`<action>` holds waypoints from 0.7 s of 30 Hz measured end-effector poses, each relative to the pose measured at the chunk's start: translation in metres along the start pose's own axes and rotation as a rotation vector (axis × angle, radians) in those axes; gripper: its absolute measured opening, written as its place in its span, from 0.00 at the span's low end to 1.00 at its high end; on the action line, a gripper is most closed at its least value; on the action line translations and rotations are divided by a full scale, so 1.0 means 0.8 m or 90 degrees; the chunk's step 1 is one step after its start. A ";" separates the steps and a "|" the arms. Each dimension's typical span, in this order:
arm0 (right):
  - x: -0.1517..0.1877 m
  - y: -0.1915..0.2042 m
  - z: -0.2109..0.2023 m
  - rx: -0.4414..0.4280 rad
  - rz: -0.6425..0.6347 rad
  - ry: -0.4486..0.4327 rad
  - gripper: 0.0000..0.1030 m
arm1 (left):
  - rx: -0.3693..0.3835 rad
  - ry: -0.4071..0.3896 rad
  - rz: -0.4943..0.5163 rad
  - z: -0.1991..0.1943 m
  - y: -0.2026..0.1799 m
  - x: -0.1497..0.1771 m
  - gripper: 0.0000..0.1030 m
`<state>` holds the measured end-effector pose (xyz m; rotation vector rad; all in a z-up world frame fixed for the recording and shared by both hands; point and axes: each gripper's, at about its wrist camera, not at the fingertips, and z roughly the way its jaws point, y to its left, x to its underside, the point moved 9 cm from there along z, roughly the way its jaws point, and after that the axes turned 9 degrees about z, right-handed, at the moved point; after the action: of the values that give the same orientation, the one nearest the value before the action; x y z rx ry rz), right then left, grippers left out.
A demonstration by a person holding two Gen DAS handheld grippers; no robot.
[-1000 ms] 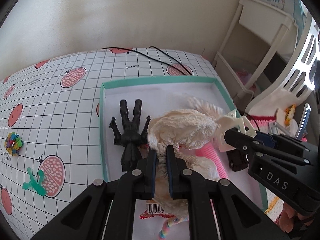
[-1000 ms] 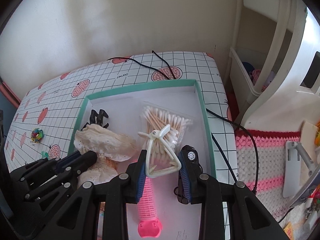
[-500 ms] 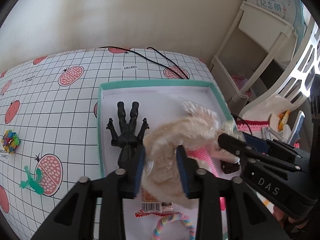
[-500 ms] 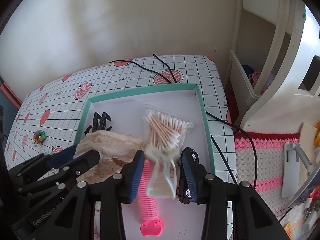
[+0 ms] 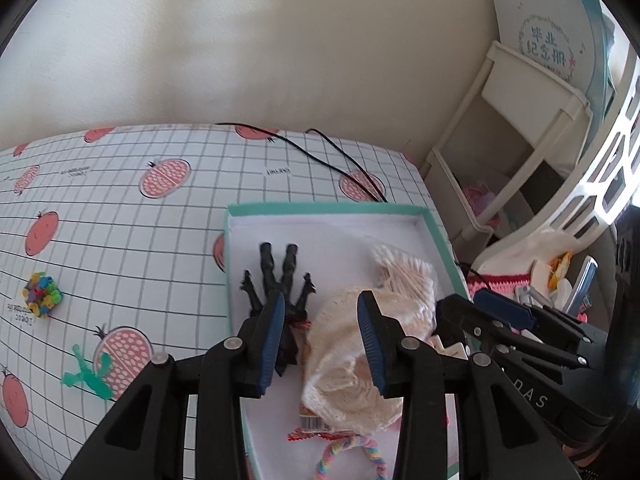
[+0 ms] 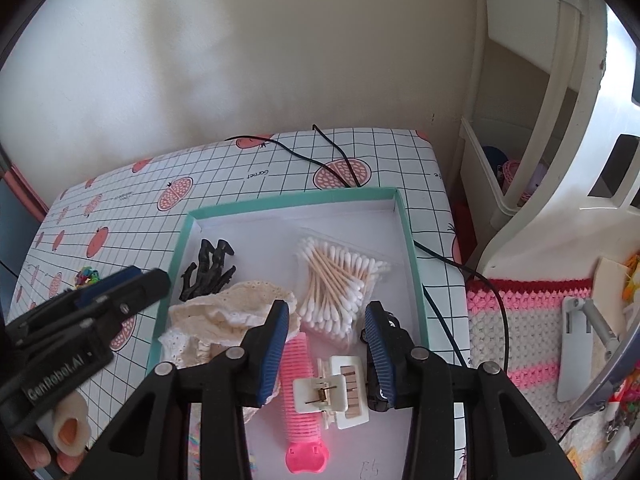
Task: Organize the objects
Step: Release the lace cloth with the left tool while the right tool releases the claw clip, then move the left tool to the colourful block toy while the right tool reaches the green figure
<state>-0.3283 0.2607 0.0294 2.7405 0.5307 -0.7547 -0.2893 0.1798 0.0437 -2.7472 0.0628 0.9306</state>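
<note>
A teal-rimmed white tray (image 5: 320, 210) (image 6: 296, 196) holds a black action figure (image 5: 280, 280) (image 6: 208, 272), a cream lace cloth (image 5: 352, 364) (image 6: 224, 320), a bag of cotton swabs (image 6: 340, 280) (image 5: 404, 276), a pink hair roller (image 6: 300, 392) and a white hair claw clip (image 6: 332, 388). My left gripper (image 5: 322, 336) is open and empty above the lace cloth. My right gripper (image 6: 327, 344) is open and empty above the clip and roller. A small dark toy car (image 6: 376, 384) is partly hidden behind its right finger.
On the fruit-print tablecloth left of the tray lie a multicoloured bead ball (image 5: 42, 294) (image 6: 88, 276) and a green plastic piece (image 5: 86, 372). A black cable (image 6: 332, 160) runs across the back. A white shelf unit (image 5: 500, 160) and a pink crocheted mat (image 6: 532, 344) stand to the right.
Both grippers opened and pulled up and back. The left let go of the lace cloth, the right let go of the white claw clip; both things now lie in the tray.
</note>
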 end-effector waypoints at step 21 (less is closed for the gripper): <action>-0.005 0.012 0.003 -0.010 -0.011 -0.019 0.87 | -0.105 -0.021 -0.011 -0.007 0.052 -0.005 0.95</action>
<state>-0.3285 0.2502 0.0311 2.7097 0.5510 -0.7915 -0.2942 0.1383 0.0415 -2.8760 -0.0453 1.0187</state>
